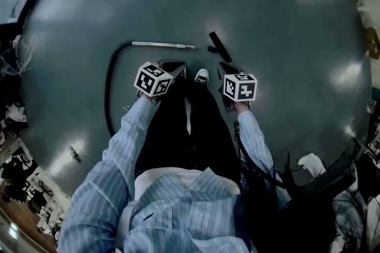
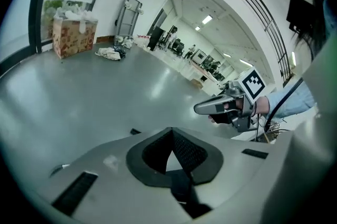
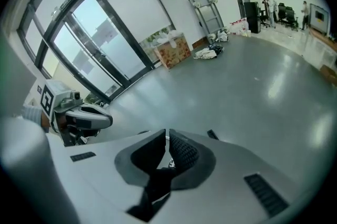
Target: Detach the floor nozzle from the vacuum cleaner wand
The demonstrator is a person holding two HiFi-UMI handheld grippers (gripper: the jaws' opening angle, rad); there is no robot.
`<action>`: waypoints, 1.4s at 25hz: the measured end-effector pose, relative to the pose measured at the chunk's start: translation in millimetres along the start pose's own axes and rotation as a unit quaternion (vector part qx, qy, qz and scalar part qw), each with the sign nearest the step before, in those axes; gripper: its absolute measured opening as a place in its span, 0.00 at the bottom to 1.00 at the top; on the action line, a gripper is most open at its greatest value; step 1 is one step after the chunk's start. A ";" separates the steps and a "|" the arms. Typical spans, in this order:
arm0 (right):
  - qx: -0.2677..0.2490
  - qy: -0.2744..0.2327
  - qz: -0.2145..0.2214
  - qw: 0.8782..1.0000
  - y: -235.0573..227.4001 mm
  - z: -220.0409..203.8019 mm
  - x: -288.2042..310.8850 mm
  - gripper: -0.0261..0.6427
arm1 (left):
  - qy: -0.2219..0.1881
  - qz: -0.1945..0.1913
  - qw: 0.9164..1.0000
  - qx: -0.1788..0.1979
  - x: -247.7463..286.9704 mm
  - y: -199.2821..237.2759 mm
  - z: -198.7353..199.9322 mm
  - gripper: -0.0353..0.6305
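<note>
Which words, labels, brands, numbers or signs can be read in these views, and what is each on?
None can be read in any view.
Marker cubes: black-and-white square patterns only, no letters or digits.
Box: printed pattern, too blurred to read.
Wand and nozzle: too small to show any label.
</note>
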State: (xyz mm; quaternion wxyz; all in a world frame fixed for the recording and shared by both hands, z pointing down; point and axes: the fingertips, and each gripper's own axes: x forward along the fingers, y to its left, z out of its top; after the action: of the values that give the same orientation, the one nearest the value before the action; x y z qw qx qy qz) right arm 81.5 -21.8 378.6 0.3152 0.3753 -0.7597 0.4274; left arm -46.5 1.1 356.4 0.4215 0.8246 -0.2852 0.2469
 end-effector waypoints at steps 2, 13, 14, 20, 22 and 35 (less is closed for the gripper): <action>0.000 -0.004 -0.005 1.000 3.5 6.3 -14.1 0.07 | -0.009 0.010 1.000 0.017 -12.6 -12.9 11.1 0.06; -0.017 -0.011 0.026 0.999 62.6 7.5 -68.0 0.07 | -0.076 0.042 0.996 0.025 -68.5 -79.3 25.4 0.06; -0.023 -0.008 0.028 0.999 66.6 6.7 -69.8 0.07 | -0.081 0.044 0.995 0.023 -71.0 -83.1 24.5 0.06; -0.051 -0.004 0.022 0.998 94.3 4.9 -65.6 0.07 | -0.102 0.043 0.994 0.015 -85.9 -88.8 11.1 0.06; -0.057 -0.002 0.029 0.998 99.1 3.4 -66.3 0.07 | -0.111 0.038 0.993 0.017 -88.0 -95.8 14.1 0.06; -0.097 -0.016 0.027 0.995 179.3 -19.2 -82.9 0.07 | -0.151 0.041 0.987 0.044 -169.7 -124.5 -26.4 0.06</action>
State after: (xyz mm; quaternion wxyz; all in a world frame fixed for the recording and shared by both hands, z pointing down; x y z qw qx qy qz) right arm -22.9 83.4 246.6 0.3265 0.3292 -0.8123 0.3537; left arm -87.9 127.7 191.3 0.3267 0.8579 -0.3675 0.1490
